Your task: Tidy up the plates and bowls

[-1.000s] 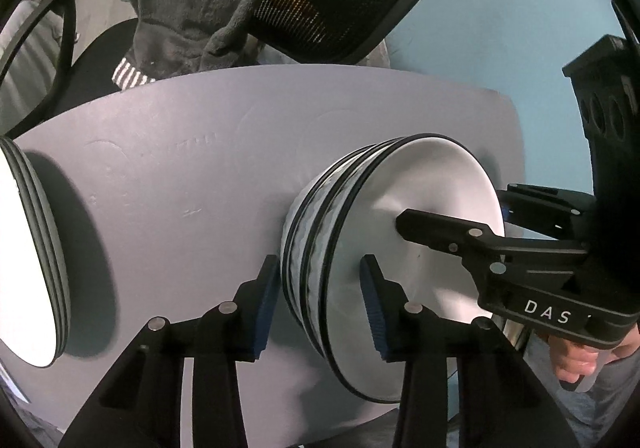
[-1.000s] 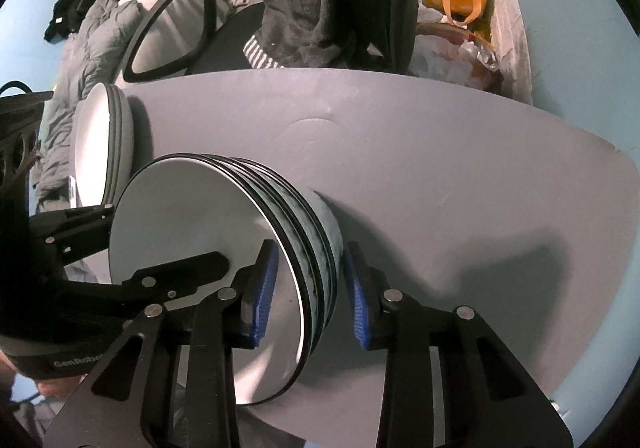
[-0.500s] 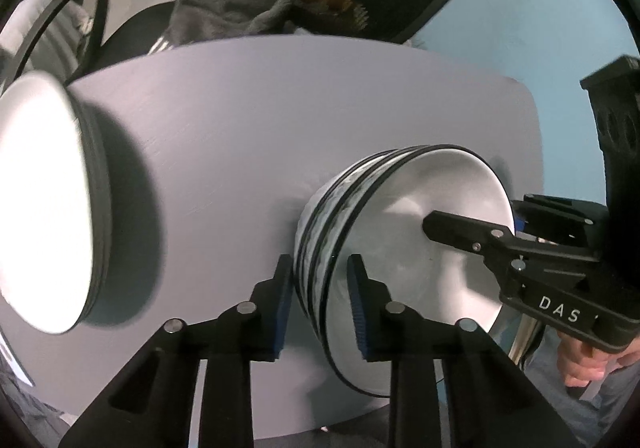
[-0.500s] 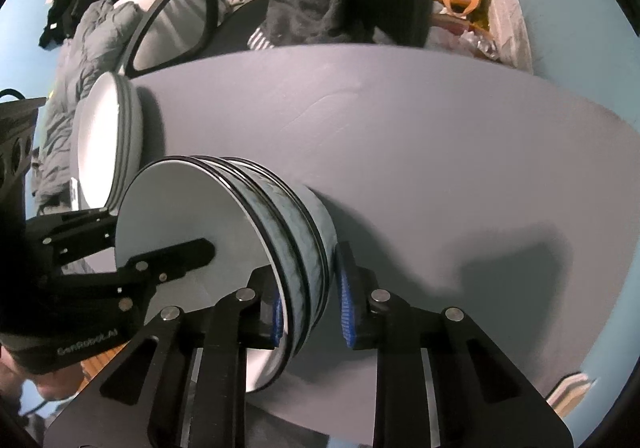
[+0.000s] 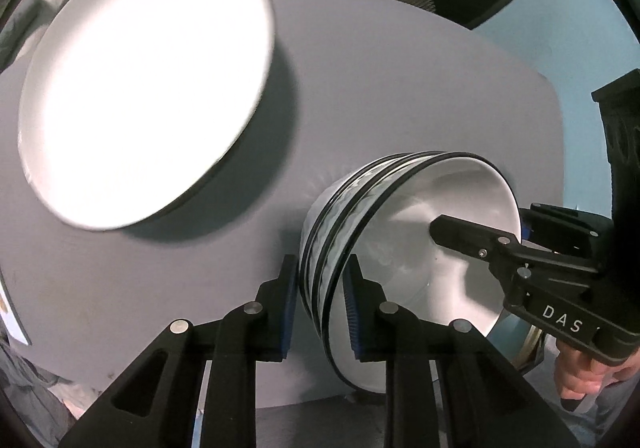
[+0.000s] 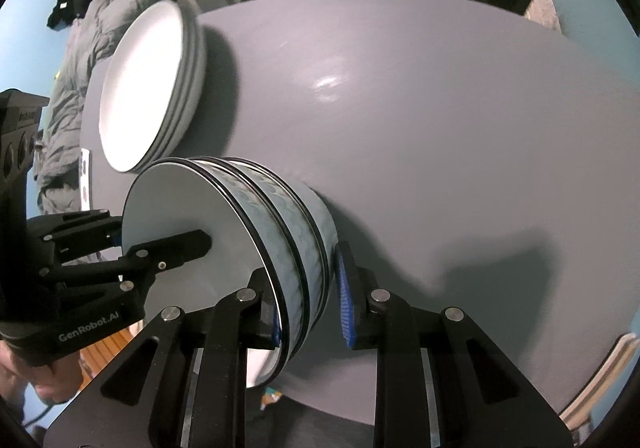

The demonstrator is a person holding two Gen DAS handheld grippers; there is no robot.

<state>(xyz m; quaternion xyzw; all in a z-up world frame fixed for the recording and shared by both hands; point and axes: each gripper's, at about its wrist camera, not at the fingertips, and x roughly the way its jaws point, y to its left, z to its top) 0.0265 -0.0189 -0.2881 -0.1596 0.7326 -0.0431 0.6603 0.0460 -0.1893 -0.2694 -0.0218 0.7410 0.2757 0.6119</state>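
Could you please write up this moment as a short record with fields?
Held: stack of white bowls with black rims and pale blue patterned sides
Left gripper: jaws just closed on the stack's rim
Right gripper: clamped on the opposite rim
Nearby: stack of white plates
Surface: grey round table

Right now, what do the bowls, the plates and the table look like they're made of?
Bowls: probably glazed ceramic; glossy white inside, pale blue patterned wall, dark rims.
Plates: likely the same; bright glossy white, dark edges.
Table: smooth grey, semi-matte with a soft glare patch; painted or laminate, can't tell.
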